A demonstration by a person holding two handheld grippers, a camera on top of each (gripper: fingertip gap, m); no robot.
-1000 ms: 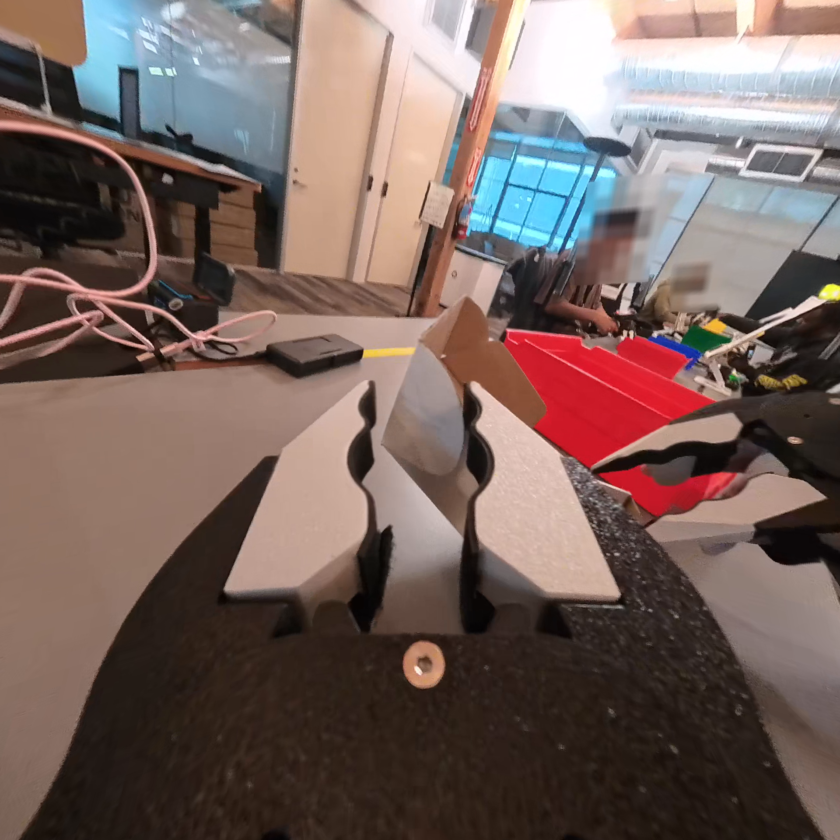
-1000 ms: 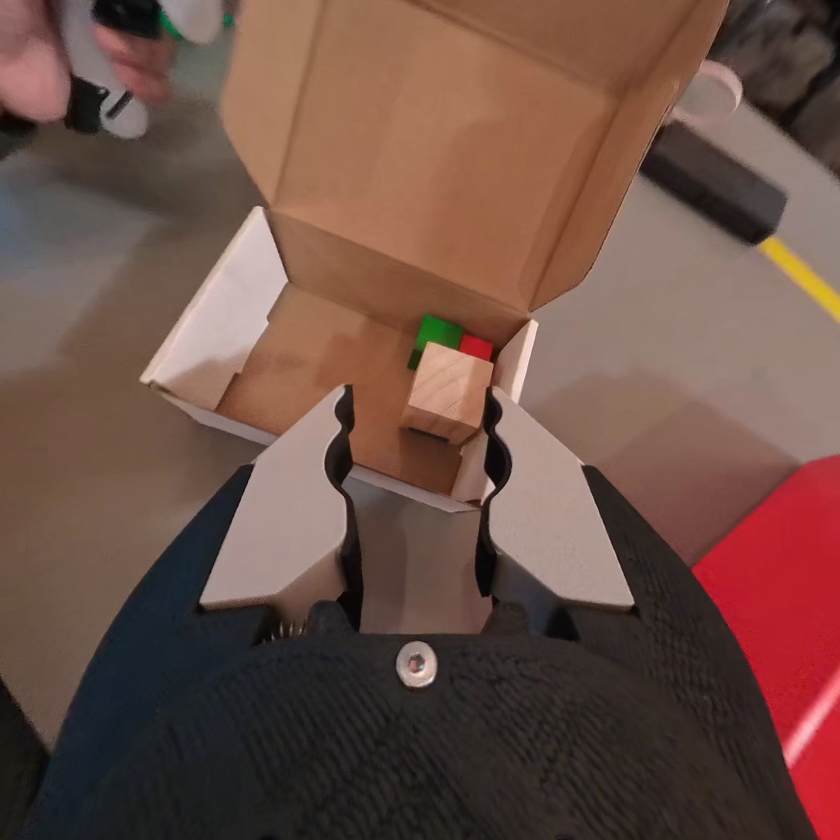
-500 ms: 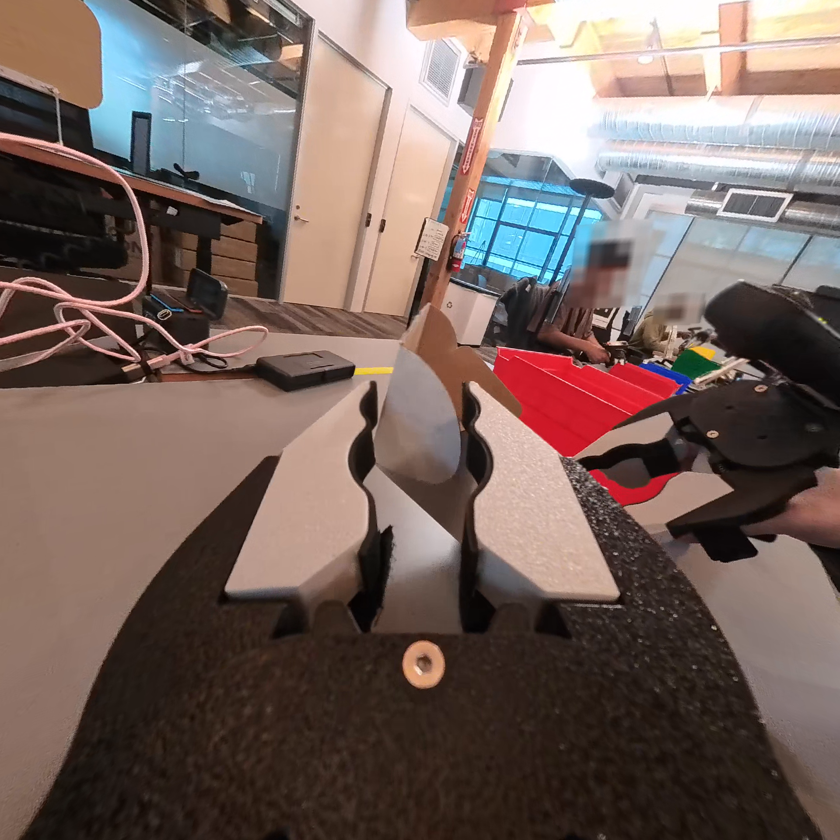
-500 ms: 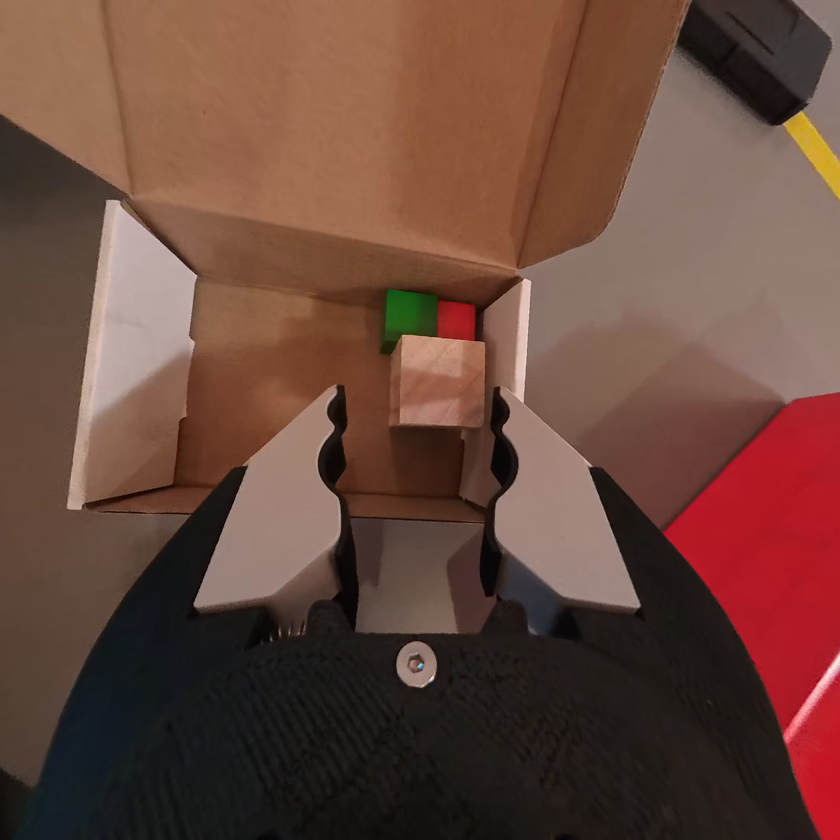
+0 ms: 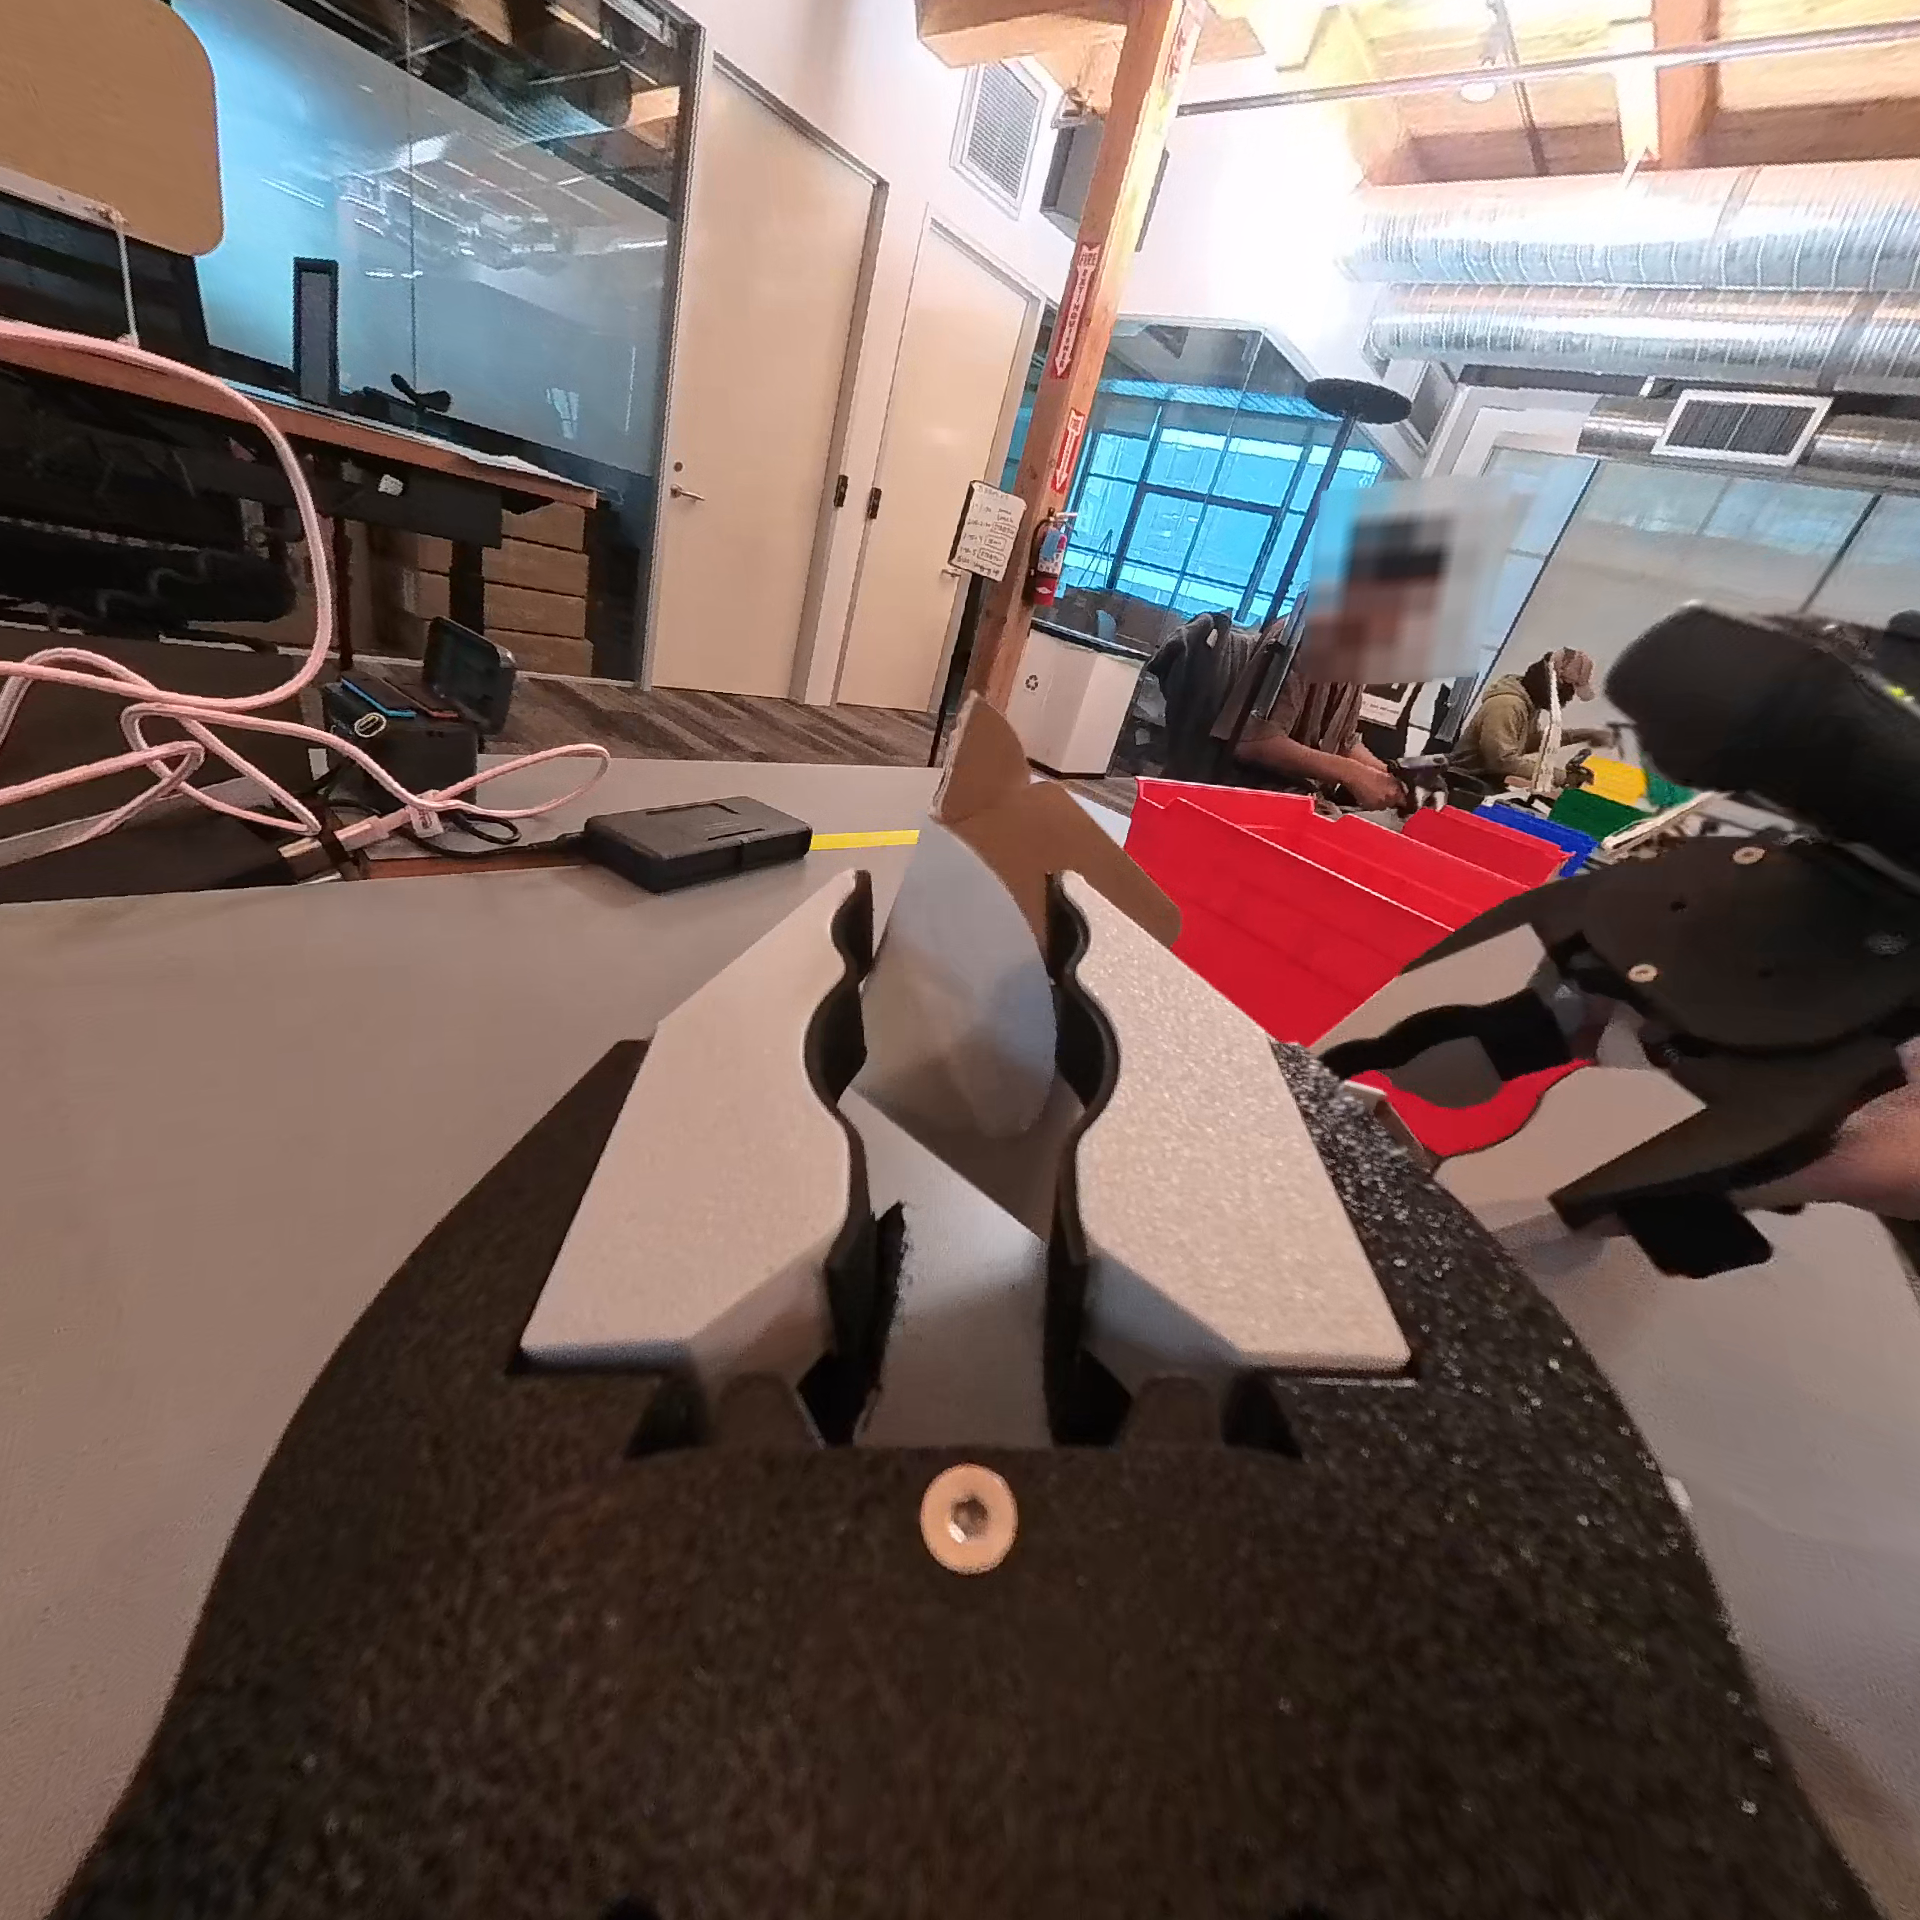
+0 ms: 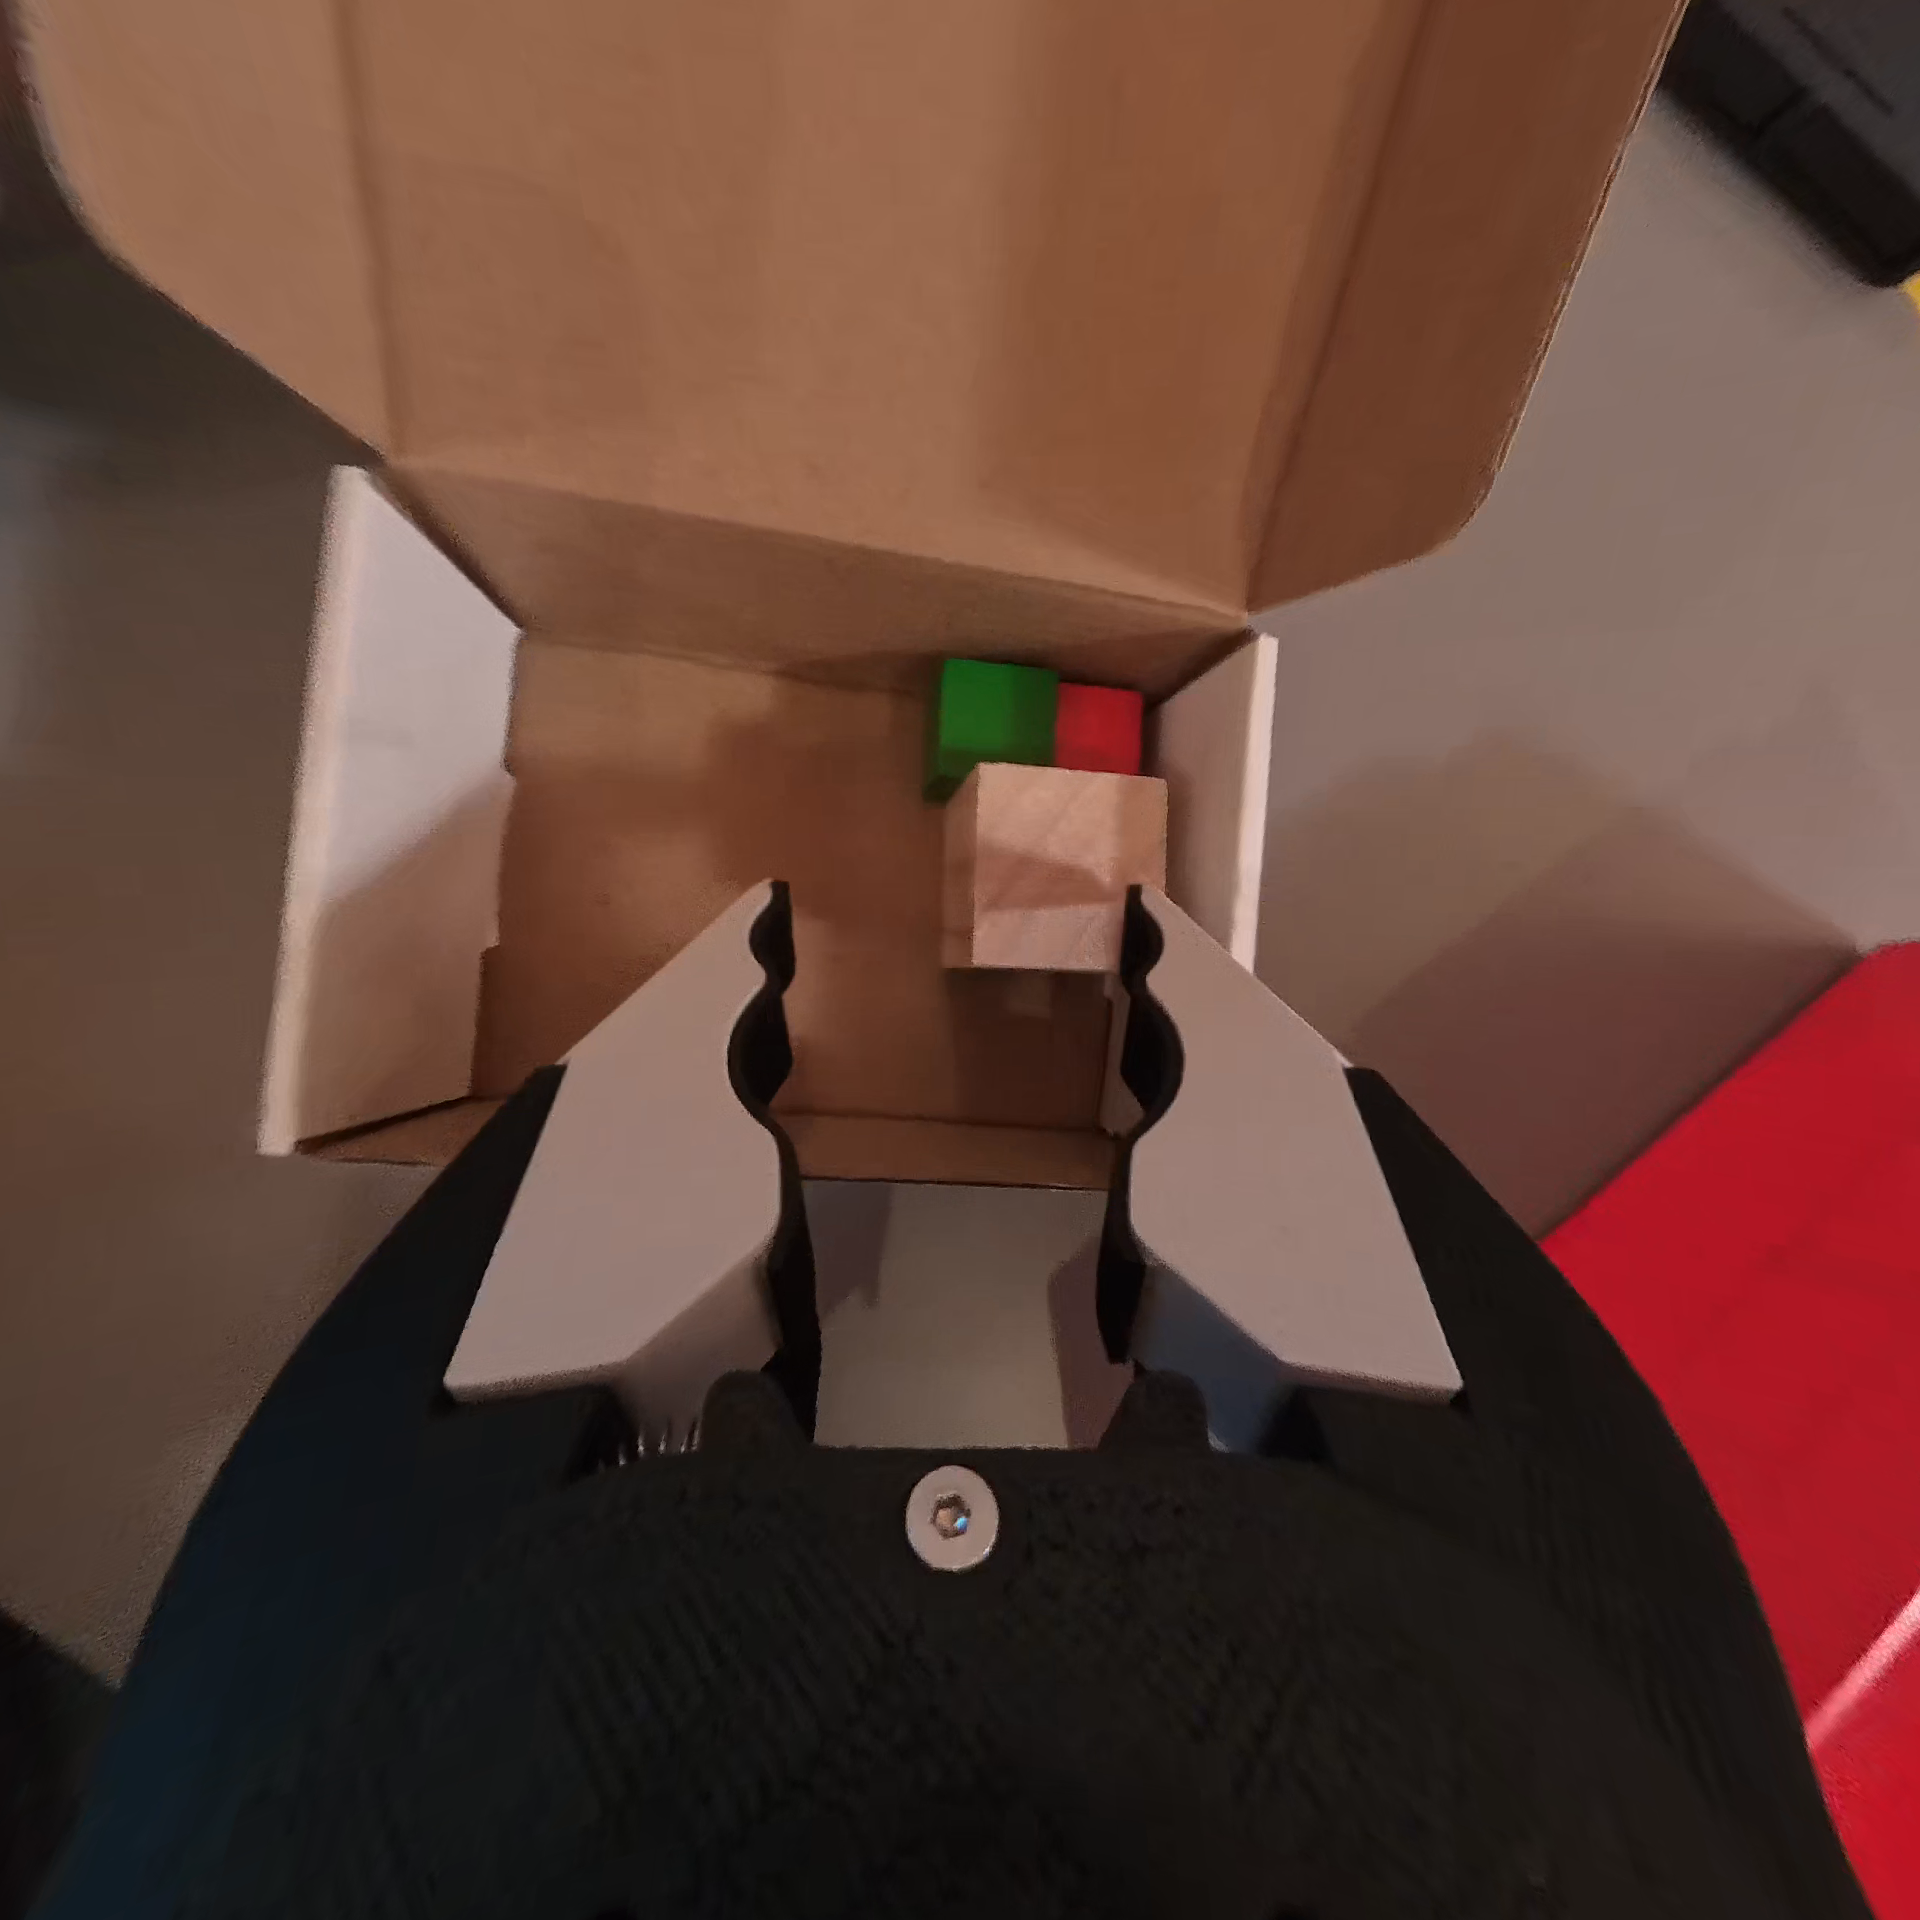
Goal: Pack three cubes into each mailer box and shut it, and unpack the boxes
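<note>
An open mailer box (image 6: 384,831), white outside and brown inside, lies on the grey table, and its lid (image 6: 883,312) stands up. In its far right corner sit a green cube (image 6: 992,717) and a red cube (image 6: 1099,722), with a plain wooden cube (image 6: 1060,873) in front of them. My right gripper (image 6: 954,894) hovers open over the box. Its right fingertip (image 6: 1143,935) is at the wooden cube's right edge and the left one is well clear. It also shows in the left wrist view (image 5: 1371,1065). My left gripper (image 5: 958,894) is shut on the lid's folded flap (image 5: 956,987), which spans the jaws aslant.
A red bin (image 5: 1299,894) stands just right of the box and also shows in the right wrist view (image 6: 1766,1247). A black device (image 5: 696,836) and pink cables (image 5: 208,748) lie at the table's far left. People work at benches behind. The tips of one gripper are about 20 cm away from the tips of the other.
My right gripper came down closer over the box and lined up with the wooden cube, jaws a little wider. My left jaws narrowed slightly on the flap, which now stands more upright.
</note>
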